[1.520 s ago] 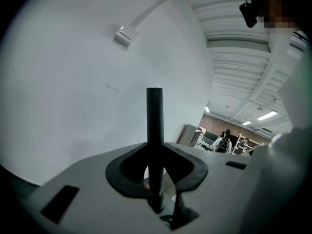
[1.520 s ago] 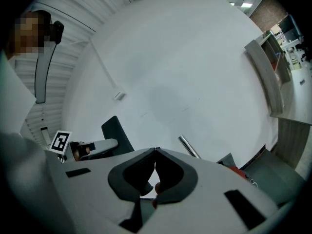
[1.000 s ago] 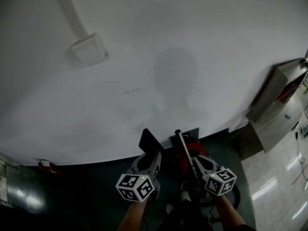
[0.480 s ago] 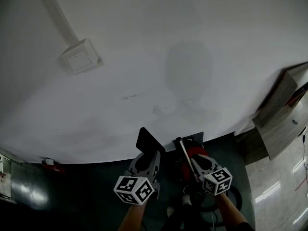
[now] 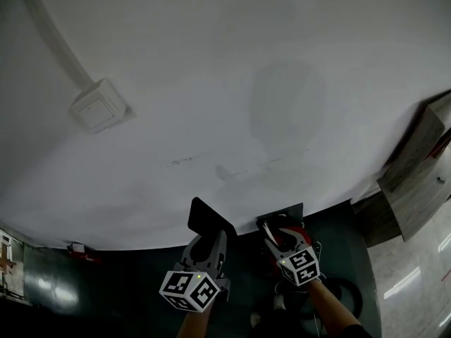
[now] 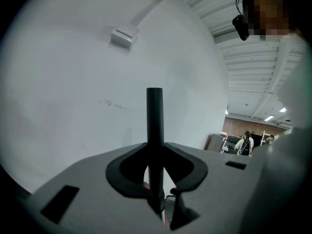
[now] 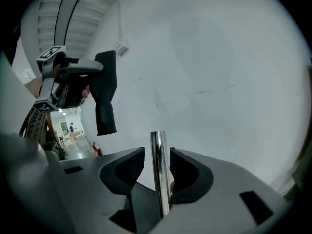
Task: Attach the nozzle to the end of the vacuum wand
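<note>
Left claw [image 6: 156,155] is clenched on the nozzle [image 6: 154,116]. Both pads pinch it, and the black piece runs edge-on straight out past the claw tips. In the right gripper view the same nozzle [image 7: 105,89] sits up and to the left of the right claw [image 7: 157,162], with its wide flat head on top and its round tube end pointing down. It is well apart from the wand tip.

Right claw is released and its jaws have just been opening. The chrome vacuum wand [image 7: 157,140] stands between them with a thin gap on the left pad side. On the right pad side it is very close, and contact there can't be told. The wand's open end pokes out beyond the pads.

In the head view the two claws are side by side, left one [image 5: 210,234] beside right one [image 5: 277,232], not touching. A white wall [image 5: 211,83] lies ahead of both claws. A switch box [image 6: 122,37] is on it, above and left of the left claw. Nozzle not yet on the wand.
</note>
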Available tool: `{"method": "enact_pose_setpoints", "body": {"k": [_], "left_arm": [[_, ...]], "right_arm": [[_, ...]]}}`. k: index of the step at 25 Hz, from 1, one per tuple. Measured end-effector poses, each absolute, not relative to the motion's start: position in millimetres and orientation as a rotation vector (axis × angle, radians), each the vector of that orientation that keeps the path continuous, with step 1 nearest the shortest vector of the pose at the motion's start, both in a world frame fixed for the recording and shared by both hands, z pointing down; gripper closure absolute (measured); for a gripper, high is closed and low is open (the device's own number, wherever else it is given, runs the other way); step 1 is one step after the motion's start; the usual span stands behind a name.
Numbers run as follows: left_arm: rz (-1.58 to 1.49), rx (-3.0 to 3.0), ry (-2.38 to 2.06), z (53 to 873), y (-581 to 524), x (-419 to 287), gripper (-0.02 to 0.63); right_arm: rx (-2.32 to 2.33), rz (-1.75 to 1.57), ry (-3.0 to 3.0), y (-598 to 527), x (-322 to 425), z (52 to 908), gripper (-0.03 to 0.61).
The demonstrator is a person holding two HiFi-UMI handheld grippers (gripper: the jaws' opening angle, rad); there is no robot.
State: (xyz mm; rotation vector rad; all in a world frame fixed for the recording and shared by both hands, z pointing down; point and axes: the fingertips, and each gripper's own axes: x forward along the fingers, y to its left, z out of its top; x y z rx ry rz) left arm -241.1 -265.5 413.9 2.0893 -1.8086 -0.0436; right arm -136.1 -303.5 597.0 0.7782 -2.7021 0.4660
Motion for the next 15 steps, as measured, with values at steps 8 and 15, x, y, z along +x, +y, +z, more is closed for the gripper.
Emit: {"method": "enact_pose_setpoints", "body": {"k": [8,15], "left_arm": [[-0.012,2.075,-1.819,422.5,-276.7,-245.5,0.528],[0.003,2.072,-1.812,426.1,-279.7,-248.4,0.528]], "right_arm": [[0.665,0.375,-2.625,-322.2,-164.2,631.3,0.399],[0.635,0.383,-2.618,-326.9,-173.9,642.5,0.400]]}}
